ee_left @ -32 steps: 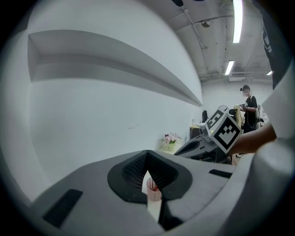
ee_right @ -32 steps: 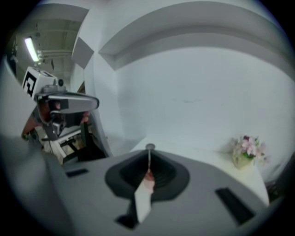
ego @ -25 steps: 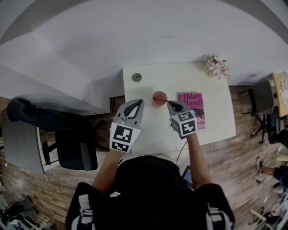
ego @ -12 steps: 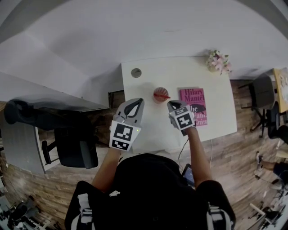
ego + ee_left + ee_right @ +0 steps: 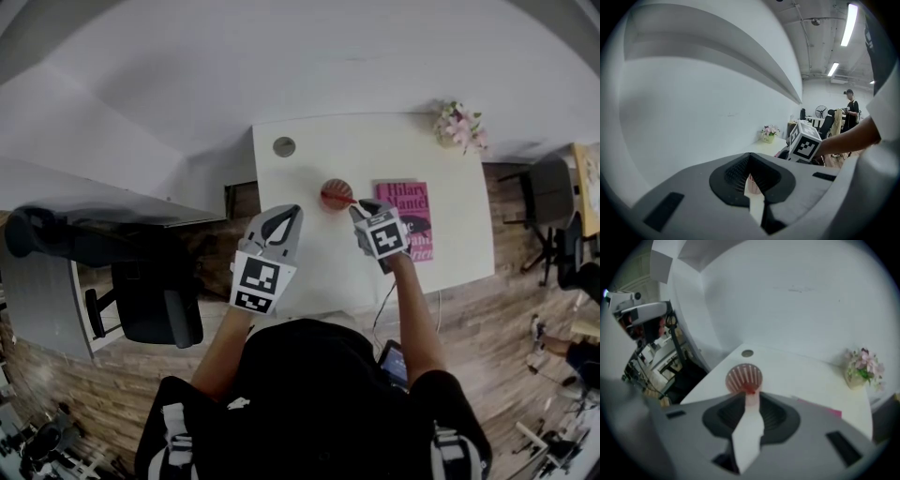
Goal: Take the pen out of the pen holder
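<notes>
A pink slotted pen holder [image 5: 333,193] [image 5: 744,376] stands on the white table [image 5: 412,159]. A red pen [image 5: 345,200] leans out of it toward the right. My right gripper [image 5: 359,210] [image 5: 750,397] is just in front of the holder. Its jaws stand close together, with the pen's red end [image 5: 750,389] pinched at their tips. My left gripper [image 5: 292,214] [image 5: 750,161] hovers left of the holder over the table's near part, shut and holding nothing. A sliver of the holder [image 5: 750,185] shows through its jaws.
A pink book [image 5: 407,217] lies right of the holder. A small pot of flowers [image 5: 457,127] [image 5: 862,366] stands at the far right corner, and a round cable hole [image 5: 284,146] is at the far left. A black chair [image 5: 141,286] stands left of the table.
My right gripper has moved forward and up to the holder's rim, reaching the pen's end. The left gripper has barely moved.
</notes>
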`<state>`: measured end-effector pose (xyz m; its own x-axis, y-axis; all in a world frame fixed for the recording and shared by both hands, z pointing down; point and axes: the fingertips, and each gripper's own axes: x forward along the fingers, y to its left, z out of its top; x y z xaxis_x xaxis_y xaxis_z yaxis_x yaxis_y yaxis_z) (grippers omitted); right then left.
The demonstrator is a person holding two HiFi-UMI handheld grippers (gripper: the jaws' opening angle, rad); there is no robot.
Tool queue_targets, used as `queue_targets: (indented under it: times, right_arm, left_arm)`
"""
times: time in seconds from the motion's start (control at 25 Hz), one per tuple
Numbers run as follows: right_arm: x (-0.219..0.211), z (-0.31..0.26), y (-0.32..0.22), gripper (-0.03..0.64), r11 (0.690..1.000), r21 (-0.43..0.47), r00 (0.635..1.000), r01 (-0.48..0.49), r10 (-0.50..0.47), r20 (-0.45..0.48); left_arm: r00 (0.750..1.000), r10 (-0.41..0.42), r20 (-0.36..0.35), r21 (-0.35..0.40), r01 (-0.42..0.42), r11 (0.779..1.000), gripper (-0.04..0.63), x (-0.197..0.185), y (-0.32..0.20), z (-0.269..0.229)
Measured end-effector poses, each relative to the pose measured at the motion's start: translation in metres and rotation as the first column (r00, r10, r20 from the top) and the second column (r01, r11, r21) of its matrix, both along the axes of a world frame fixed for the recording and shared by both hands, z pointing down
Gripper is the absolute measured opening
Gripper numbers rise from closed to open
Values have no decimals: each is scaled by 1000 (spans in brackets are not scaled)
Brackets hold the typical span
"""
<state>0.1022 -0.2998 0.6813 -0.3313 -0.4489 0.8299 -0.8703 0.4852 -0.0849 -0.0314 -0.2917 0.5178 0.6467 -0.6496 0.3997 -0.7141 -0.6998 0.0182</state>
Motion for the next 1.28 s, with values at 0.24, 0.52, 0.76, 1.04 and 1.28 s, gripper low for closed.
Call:
queue_targets:
  times: [0.24, 0.52, 0.76, 1.04, 1.28]
  right_arm:
    - [-5, 5, -10, 120, 1000, 2, 1000, 4, -4, 12]
    - [-8, 8, -16, 110, 1000, -19, 1000, -5, 5, 13]
    - [-11, 7, -18, 83, 1000, -14, 1000, -4, 4, 11]
    - [-18, -2, -23, 75, 1000, 15, 1000, 8, -8, 19]
    - [-30, -10, -35, 75, 999, 46, 1000, 29, -30, 10]
  left_arm:
    - [1000, -13, 2, -8, 13, 1000, 16, -2, -3, 3]
    - [1000, -27, 5, -11, 27, 1000, 17, -6, -6, 5]
    - [1000, -31, 4, -12, 31, 999, 17, -7, -7, 6]
    - [999, -43, 4, -18, 43, 999, 17, -10, -6, 8]
    - [998, -56, 5, -19, 57, 998, 15, -16, -6, 9]
